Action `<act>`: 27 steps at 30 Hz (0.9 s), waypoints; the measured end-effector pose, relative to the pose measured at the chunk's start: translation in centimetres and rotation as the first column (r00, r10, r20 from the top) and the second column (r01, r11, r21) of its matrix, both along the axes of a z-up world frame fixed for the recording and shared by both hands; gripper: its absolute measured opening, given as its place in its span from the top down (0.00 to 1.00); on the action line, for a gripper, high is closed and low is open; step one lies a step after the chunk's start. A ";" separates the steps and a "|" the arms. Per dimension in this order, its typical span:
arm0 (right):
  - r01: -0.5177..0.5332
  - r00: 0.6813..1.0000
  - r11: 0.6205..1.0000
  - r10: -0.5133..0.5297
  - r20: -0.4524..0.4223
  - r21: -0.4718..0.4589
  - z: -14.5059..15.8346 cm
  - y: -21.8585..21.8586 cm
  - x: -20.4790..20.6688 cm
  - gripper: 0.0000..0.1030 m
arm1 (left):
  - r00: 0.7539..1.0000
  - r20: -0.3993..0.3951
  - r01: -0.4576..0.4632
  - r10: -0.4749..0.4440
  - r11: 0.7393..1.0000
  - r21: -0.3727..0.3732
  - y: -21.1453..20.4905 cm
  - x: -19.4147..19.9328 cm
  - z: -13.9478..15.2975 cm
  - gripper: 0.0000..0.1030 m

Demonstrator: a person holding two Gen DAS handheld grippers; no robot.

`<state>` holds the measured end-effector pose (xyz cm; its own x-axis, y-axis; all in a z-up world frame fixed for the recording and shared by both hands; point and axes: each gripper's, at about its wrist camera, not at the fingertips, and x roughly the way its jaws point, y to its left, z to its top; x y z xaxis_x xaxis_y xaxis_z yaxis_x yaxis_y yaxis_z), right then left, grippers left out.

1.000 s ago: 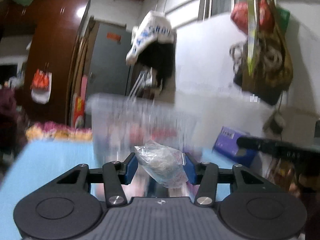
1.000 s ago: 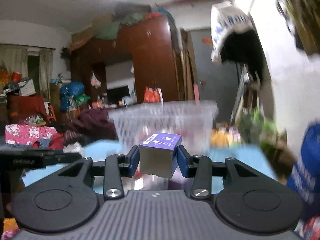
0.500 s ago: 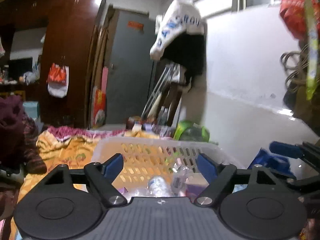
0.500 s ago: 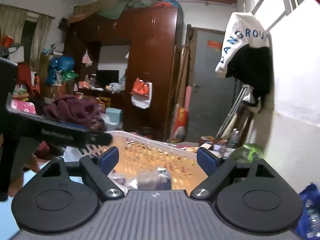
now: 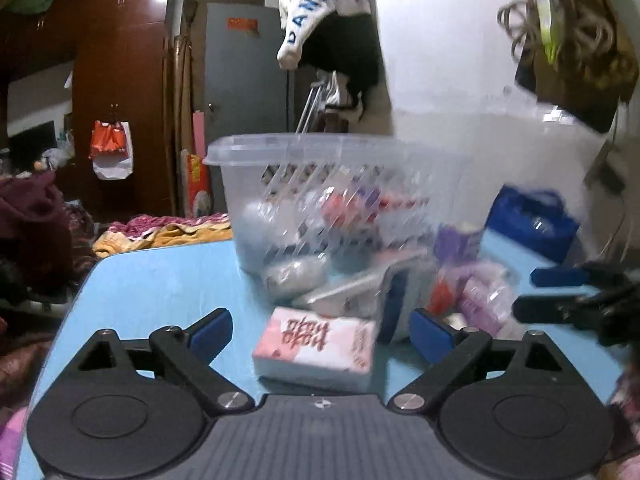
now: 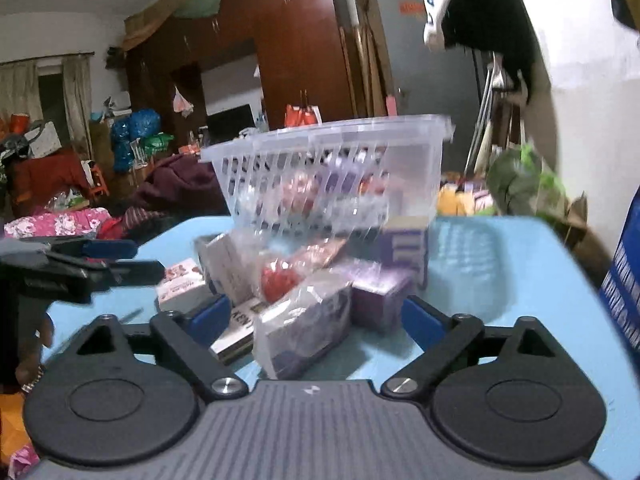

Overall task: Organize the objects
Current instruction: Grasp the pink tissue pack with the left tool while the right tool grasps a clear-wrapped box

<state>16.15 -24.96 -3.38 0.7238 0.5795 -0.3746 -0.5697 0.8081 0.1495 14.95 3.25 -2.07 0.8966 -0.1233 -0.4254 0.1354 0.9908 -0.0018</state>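
Note:
A clear plastic basket (image 5: 320, 168) (image 6: 332, 160) holding several packets stands on the blue table (image 5: 152, 280) (image 6: 480, 248). A pile of small packets lies in front of it. My left gripper (image 5: 320, 332) is open and empty; a pink and white box (image 5: 316, 344) lies on the table between its fingers. My right gripper (image 6: 316, 316) is open and empty, with a clear-wrapped purple packet (image 6: 304, 328) between its fingers, beside a purple box (image 6: 376, 296) and a red item (image 6: 278, 280). Each gripper shows at the edge of the other's view.
A blue box (image 5: 532, 220) stands at the table's right edge by the white wall. Clothes and blankets (image 5: 160, 232) lie beyond the far edge. A wardrobe (image 6: 296, 52) and a grey door (image 5: 244, 92) stand behind. Bags hang at the upper right (image 5: 572, 40).
A second ago the left held a clear bag and the right a purple box. Both opened over the basket and released them, then dropped back to the pile on the table.

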 end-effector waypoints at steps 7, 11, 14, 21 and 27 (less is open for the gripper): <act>0.002 1.000 0.997 -0.001 0.008 -0.072 -1.2 2.1 -1.1 0.08 | 0.996 -0.087 -0.003 0.002 1.000 -0.005 0.2 0.4 -1.0 0.07; 0.025 0.999 0.992 -0.022 0.032 -0.124 -1.1 3.0 -1.3 0.11 | 0.987 -0.149 0.057 -0.052 0.998 0.028 -0.7 1.3 -1.4 0.08; 0.035 0.999 0.991 -0.032 0.031 -0.132 -1.4 3.1 -1.2 0.28 | 0.985 -0.164 0.056 -0.047 0.997 0.048 -1.1 1.5 -1.6 0.12; 0.072 0.996 0.987 -0.065 0.054 -0.143 -1.7 2.9 -1.6 0.51 | 0.991 -0.126 0.038 -0.035 0.999 0.027 -0.5 0.5 -1.5 0.27; 0.060 0.994 0.996 -0.054 0.093 -0.067 -1.5 0.6 -4.0 0.53 | 0.999 0.033 0.003 -0.003 1.000 -0.008 -0.5 -3.1 -1.7 0.27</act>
